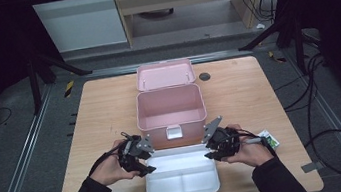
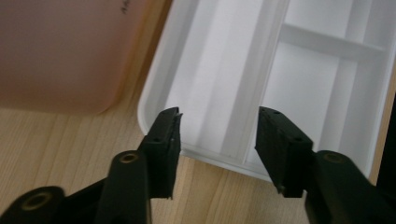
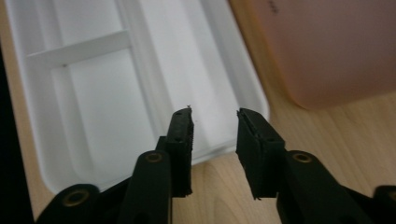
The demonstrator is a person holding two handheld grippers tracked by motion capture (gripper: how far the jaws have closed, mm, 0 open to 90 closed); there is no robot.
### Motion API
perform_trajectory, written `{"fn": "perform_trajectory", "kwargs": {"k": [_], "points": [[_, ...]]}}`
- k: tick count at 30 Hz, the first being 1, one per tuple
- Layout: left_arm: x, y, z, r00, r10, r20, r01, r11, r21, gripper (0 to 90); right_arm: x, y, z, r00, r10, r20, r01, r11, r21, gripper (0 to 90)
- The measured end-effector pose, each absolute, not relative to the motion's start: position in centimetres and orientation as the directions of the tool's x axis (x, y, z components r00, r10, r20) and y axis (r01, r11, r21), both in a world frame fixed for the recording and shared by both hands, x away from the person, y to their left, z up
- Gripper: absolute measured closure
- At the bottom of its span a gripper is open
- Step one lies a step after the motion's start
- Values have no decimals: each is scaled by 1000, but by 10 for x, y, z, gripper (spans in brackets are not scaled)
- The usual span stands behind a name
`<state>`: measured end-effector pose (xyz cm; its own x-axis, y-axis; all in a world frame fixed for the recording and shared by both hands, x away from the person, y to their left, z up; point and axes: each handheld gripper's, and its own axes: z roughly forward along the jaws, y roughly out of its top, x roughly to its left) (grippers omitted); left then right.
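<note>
A white tray lies flat at the middle of the table's near edge, its long side along that edge, with a long compartment on the far side and two smaller ones nearer the person. Just beyond it, towards the table's centre, stands an open pink box, its lid folded back towards the far edge. The left gripper sits at the tray's left end, near its far-left corner, and the right gripper at the tray's right end, near its far-right corner; each is held in a hand coming in from the near edge. In the left gripper view the jaws stand wide apart over the tray's end rim with nothing pressed between them. In the right gripper view the jaws are narrower but parted, over the tray's end rim, gripping nothing. A small green-and-white packet lies near the table's right edge, beside the right hand
</note>
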<state>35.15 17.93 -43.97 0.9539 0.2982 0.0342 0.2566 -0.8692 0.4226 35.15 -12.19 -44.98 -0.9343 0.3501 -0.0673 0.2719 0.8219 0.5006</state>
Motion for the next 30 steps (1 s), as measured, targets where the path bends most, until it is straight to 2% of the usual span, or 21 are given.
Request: {"fn": "perform_trajectory", "kwargs": {"k": [1, 2, 3, 4, 6, 7, 9, 10, 12, 21, 30], "points": [[352, 185, -438, 937, 344, 51, 286, -846, 449, 411, 354, -128, -448, -916, 394, -81, 299, 802, 517, 592], [352, 185, -438, 937, 344, 51, 286, -846, 449, 394, 354, -128, -448, -916, 394, -81, 299, 802, 517, 592], [353, 188, -438, 927, 371, 53, 307, -832, 463, 394, 356, -131, -447, -902, 421, -95, 312, 788, 530, 565], [355, 191, -438, 914, 403, 51, 332, -813, 478, 375, 360, -137, -445, -866, 485, -122, 346, 757, 555, 496], [361, 203, -439, 865, 501, 29, 411, -740, 532, 367, 363, -144, -443, -826, 547, -138, 378, 718, 584, 459], [361, 203, -439, 865, 501, 29, 411, -740, 532, 357, 363, -144, -443, -826, 547, -138, 378, 718, 584, 459], [365, 215, -440, 807, 591, 15, 478, -668, 571, 337, 368, -157, -440, -762, 632, -141, 413, 643, 645, 408], [365, 215, -440, 807, 591, 15, 478, -668, 571, 328, 368, -157, -440, -762, 632, -141, 413, 643, 645, 408], [367, 227, -440, 751, 660, 17, 518, -604, 606, 325, 371, -171, -438, -701, 701, -132, 444, 574, 688, 353], [369, 258, -442, 609, 793, 8, 582, -454, 675, 312, 374, -200, -433, -588, 800, -122, 495, 474, 728, 262], [369, 268, -442, 556, 831, 23, 580, -407, 706, 310, 374, -221, -436, -499, 856, -133, 560, 436, 704, 231]]}}
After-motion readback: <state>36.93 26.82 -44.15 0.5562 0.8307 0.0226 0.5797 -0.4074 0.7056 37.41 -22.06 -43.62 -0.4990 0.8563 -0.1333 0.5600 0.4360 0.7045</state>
